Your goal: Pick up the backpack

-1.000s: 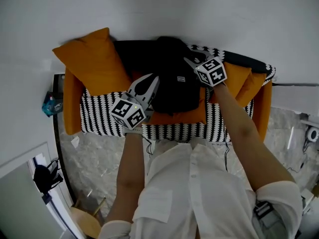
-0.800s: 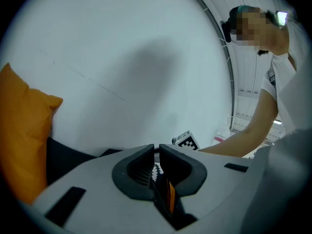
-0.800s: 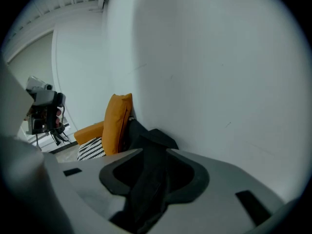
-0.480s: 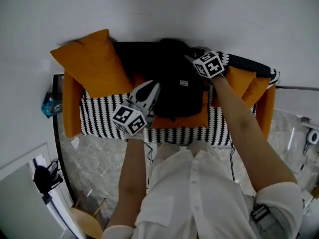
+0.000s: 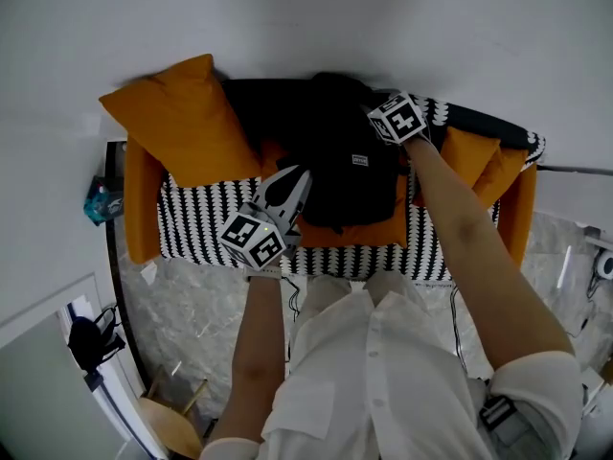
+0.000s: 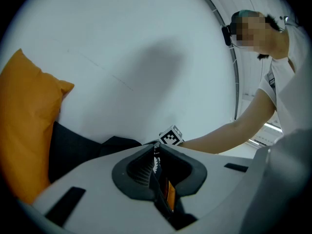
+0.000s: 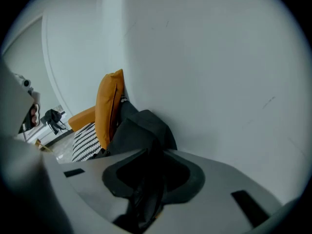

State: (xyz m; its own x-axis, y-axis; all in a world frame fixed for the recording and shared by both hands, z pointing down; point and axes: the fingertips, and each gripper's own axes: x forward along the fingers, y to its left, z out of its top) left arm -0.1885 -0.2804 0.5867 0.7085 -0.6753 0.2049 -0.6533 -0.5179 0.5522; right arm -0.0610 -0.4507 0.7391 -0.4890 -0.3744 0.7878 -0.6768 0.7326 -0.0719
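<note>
As its jaws close on the backpack (image 7: 141,126), right gripper (image 7: 155,152) nose-down, arm (image 5: 460,228) outstretched.

One backpack (image 5: 340,166), one sofa (image 5: 139,199), one striped throw (image 5: 196,223) — orange cushions (image 5: 177,113), at least three.

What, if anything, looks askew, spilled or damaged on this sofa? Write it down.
Nothing is spilled or damaged. The large orange cushion sits askew, tipped diagonally over the left end of the sofa; the black backpack leans against the backrest.
</note>
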